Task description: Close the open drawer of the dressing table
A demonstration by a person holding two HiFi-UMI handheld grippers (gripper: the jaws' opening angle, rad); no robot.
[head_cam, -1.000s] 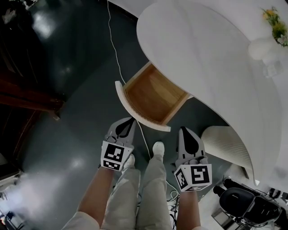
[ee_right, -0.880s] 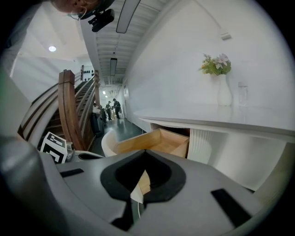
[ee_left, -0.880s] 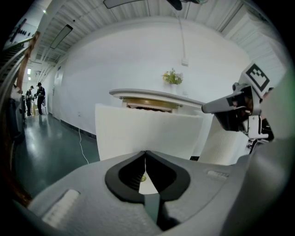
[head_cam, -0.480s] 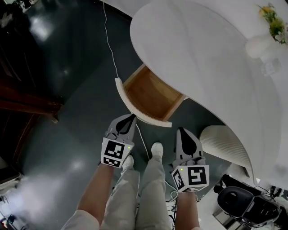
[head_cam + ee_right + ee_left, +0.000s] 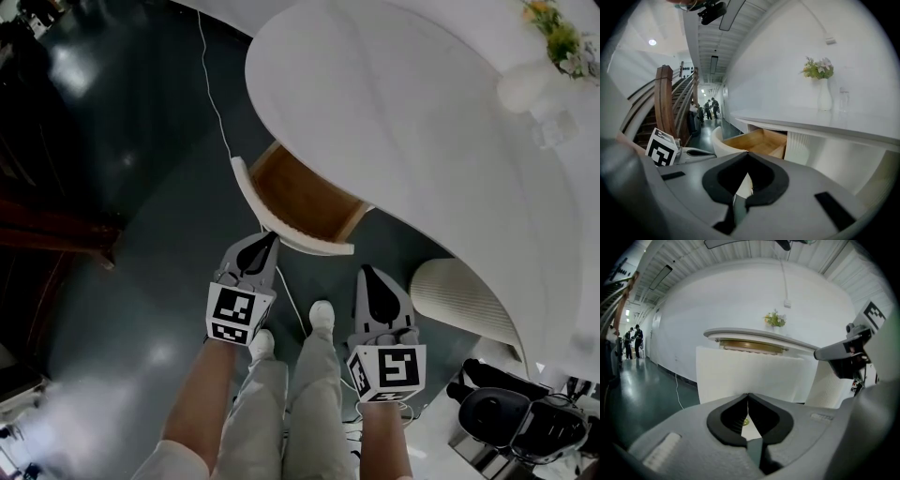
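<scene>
Floor (image 5: 122, 206): dark, glossy grey-green, marked by pale reflections and crossed by a thin white cable (image 5: 214, 103). Wall (image 5: 740, 296): plain white, topped by a white slatted ceiling (image 5: 710, 42); a small round lamp (image 5: 652, 42) is seen lit on the other side. A wooden staircase (image 5: 663, 101) with a heavy post and handrail is recorded beside a long corridor, small figures (image 5: 711, 109) are made out at its far end, and a black office chair (image 5: 511, 417) is noted on the floor.
</scene>
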